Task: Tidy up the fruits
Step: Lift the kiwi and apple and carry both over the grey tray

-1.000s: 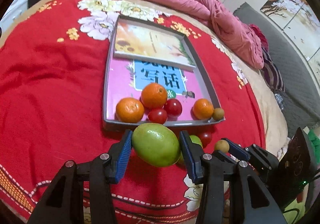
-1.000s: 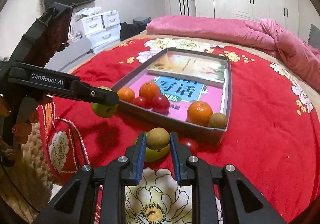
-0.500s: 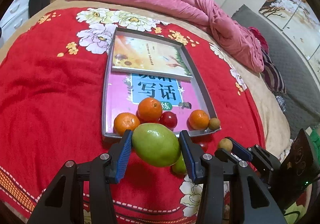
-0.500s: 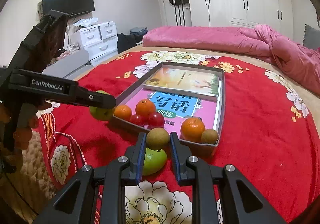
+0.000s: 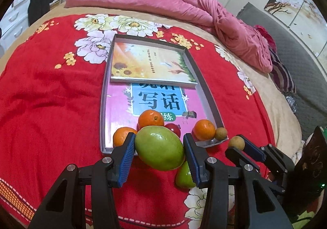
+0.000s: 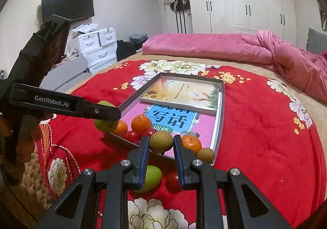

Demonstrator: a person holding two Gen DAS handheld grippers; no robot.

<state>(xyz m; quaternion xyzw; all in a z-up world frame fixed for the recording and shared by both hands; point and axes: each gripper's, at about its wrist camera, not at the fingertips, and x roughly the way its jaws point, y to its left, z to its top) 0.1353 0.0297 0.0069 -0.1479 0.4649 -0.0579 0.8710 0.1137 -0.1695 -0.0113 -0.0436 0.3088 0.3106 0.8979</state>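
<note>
My left gripper (image 5: 159, 149) is shut on a large green mango (image 5: 159, 151), held above the near edge of the grey tray (image 5: 204, 86). My right gripper (image 6: 160, 147) is shut on a small brown round fruit (image 6: 161, 142), also raised near the tray's front; it shows in the left wrist view (image 5: 236, 142). In the tray lie three oranges (image 5: 150, 119) (image 5: 204, 132) (image 5: 121, 138), red tomatoes (image 5: 173, 129) and a small brown fruit (image 5: 221, 133). A second green mango (image 6: 152, 175) and a red tomato (image 6: 172, 182) lie on the red blanket below.
Two books (image 5: 151, 65) (image 5: 155, 100) line the tray. The red flowered blanket (image 5: 51, 96) covers the bed; a pink duvet (image 5: 184, 4) is bunched at the far side. White drawers (image 6: 98, 47) and a TV (image 6: 68, 5) stand beyond the bed's left edge.
Both grippers have risen and drawn back from the bed with their fruits still held; the tray and loose fruit now sit lower and farther away.
</note>
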